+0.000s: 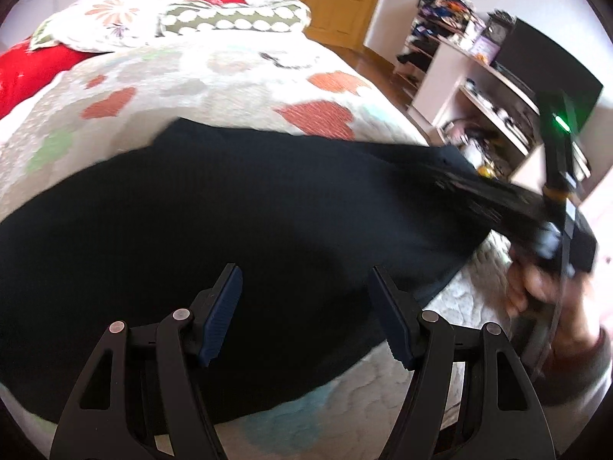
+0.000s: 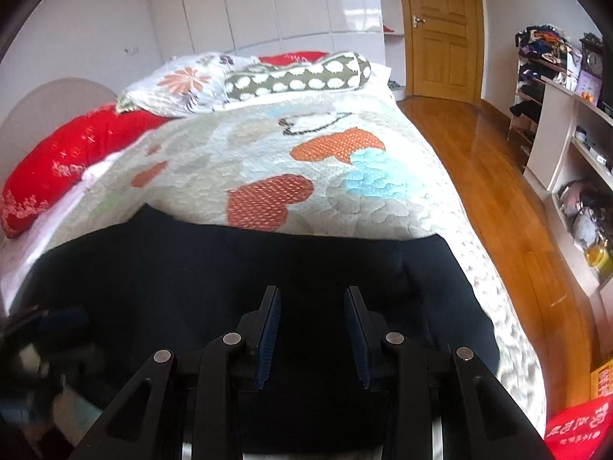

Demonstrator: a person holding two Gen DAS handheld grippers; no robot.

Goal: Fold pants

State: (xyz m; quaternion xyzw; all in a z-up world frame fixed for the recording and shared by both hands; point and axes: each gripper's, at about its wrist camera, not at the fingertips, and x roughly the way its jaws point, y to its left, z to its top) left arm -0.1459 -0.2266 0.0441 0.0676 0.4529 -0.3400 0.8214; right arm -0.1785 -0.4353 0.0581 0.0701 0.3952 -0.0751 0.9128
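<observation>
Beneath both grippers, dark pants (image 2: 237, 268) are lying lengthwise from nine to three; left gripper (image 1: 306, 314) and right gripper (image 2: 312, 335) are hovering with fingers apart, gripping nothing.

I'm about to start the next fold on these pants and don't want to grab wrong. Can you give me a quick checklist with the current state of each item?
1. Left gripper open, nothing between its fingers: ok.
2. Right gripper open, nothing held: ok.
3. Dark navy fabric pants lying on the white quilted bedspread with heart patches: ok.
4. Pants spread smooth, no bunching: cannot tell; fabric is too dark and blurred.
5. Bedspread beyond the pants free for folding: ok.
6. Both grippers apart from each other: ok.
</observation>
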